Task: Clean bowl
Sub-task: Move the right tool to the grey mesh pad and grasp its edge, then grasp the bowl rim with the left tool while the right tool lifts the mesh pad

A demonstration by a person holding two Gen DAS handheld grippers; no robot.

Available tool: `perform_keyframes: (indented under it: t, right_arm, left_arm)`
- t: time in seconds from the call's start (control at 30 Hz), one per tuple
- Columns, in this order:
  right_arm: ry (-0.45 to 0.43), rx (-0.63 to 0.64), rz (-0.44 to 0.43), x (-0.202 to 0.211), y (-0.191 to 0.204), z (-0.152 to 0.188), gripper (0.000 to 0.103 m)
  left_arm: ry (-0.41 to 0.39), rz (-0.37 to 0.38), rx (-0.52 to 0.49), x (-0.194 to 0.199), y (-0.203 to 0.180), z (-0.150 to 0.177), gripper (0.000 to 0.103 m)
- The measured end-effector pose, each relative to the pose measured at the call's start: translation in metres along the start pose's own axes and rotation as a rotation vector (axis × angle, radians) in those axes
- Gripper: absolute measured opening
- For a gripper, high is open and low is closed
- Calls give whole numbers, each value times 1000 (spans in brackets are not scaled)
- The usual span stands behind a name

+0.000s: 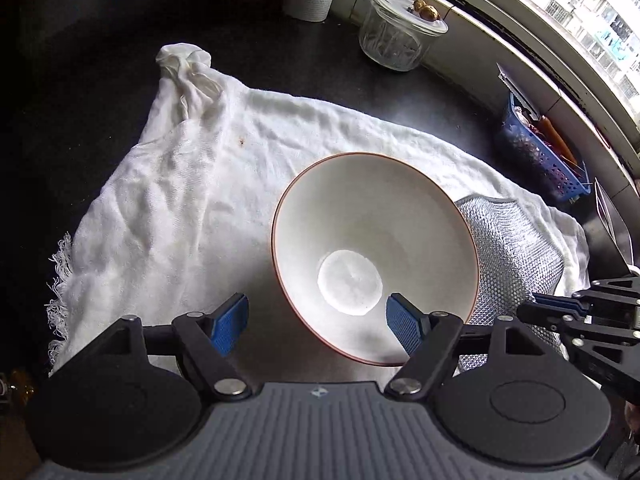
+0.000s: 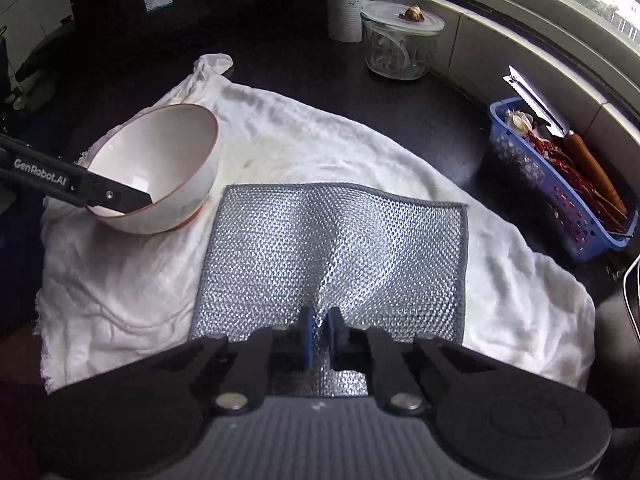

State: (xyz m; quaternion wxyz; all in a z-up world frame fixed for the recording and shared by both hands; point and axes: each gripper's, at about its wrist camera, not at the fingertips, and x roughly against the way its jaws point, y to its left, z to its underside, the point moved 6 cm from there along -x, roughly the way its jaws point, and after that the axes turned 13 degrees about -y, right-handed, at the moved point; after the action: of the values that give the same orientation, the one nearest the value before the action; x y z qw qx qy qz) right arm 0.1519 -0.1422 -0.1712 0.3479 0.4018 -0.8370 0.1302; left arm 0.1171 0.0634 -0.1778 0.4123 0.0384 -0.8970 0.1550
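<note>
A white bowl [image 1: 372, 248] with a red-brown rim sits on a white cloth [image 1: 192, 184]; it also shows in the right wrist view [image 2: 160, 168], tilted. My left gripper [image 1: 316, 326] is open, its jaws straddling the bowl's near rim, one finger [image 2: 120, 198] inside the bowl. A silver mesh scouring cloth [image 2: 332, 248] lies on the white cloth right of the bowl, and shows in the left wrist view [image 1: 508, 256]. My right gripper [image 2: 320, 332] is shut on the near edge of the scouring cloth, and shows at the right in the left wrist view [image 1: 560, 308].
The white cloth [image 2: 500, 280] lies on a dark counter. A lidded glass jar [image 2: 400, 44] and a paper towel roll [image 2: 348, 0] stand at the back. A blue basket [image 2: 560, 184] with chillies, garlic and a knife sits at the right by the window sill.
</note>
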Motion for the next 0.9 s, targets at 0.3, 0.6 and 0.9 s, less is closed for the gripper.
perform_keyframes:
  t: [0.3,0.6,0.9]
  right_arm:
    - [32,73,-23,-11,22,4,42]
    - [0,8,40,-33,8,-4,28]
    - [-37,-6,21,-13,9,-14,5]
  left_arm:
    - [3,12,-3,2,-2,2,76]
    - [4,12,-1,0,-1,0,76]
    - [52,56,86,-9,9,1,76]
